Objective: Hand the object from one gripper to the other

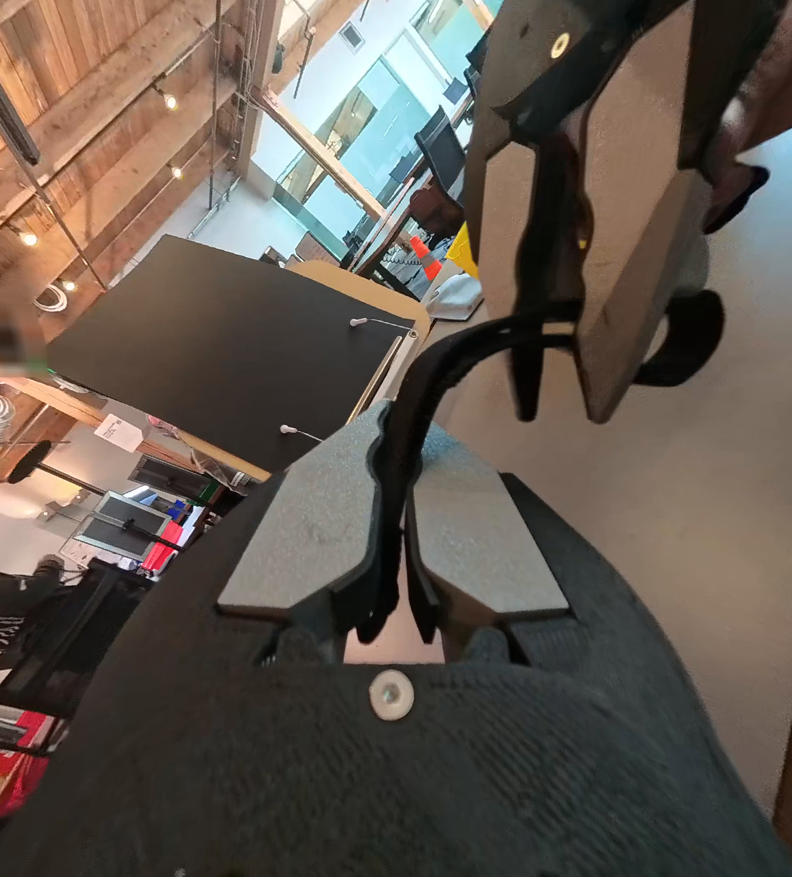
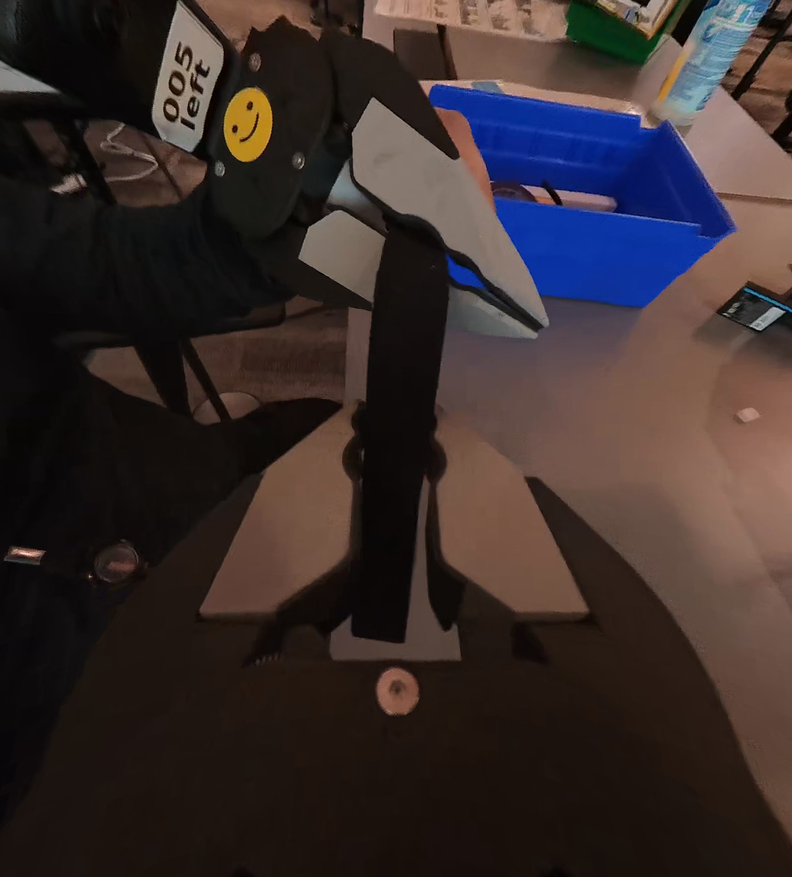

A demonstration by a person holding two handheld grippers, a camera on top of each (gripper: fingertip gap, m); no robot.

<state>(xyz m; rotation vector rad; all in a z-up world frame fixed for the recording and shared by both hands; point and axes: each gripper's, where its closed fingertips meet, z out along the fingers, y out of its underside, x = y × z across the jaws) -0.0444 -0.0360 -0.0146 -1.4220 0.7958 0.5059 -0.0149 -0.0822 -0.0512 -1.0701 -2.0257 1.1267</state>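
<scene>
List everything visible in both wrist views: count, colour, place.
strap: one, black, stretched between both grippers
bin: one, blue, on the table behind the left gripper
table: one, grey-brown, under the grippers
bottle: one, pale blue, far table edge
small device: one, black, right side of the table
board: one, black, background of left wrist view
cone: one, orange, distant
left gripper: shut on the strap
right gripper: shut on the strap
</scene>
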